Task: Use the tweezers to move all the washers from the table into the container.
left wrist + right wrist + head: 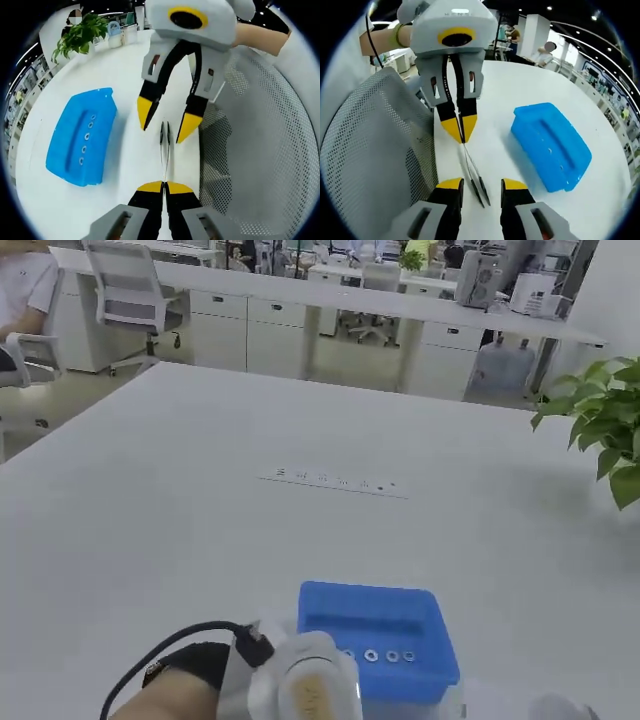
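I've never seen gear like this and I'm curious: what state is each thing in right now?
Left tool: shut on the tweezers.
Right tool: open, jaws either side of the tweezers' free end.
Tweezers: held at one end, arms slightly apart, carrying nothing.
Container: open on top, holding washers.
Washers: four, lying in a row in the container.

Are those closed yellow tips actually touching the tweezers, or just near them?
Touching. The right gripper view shows the left gripper with its jaws shut on the end of the tweezers; the left gripper view shows the same pinch.
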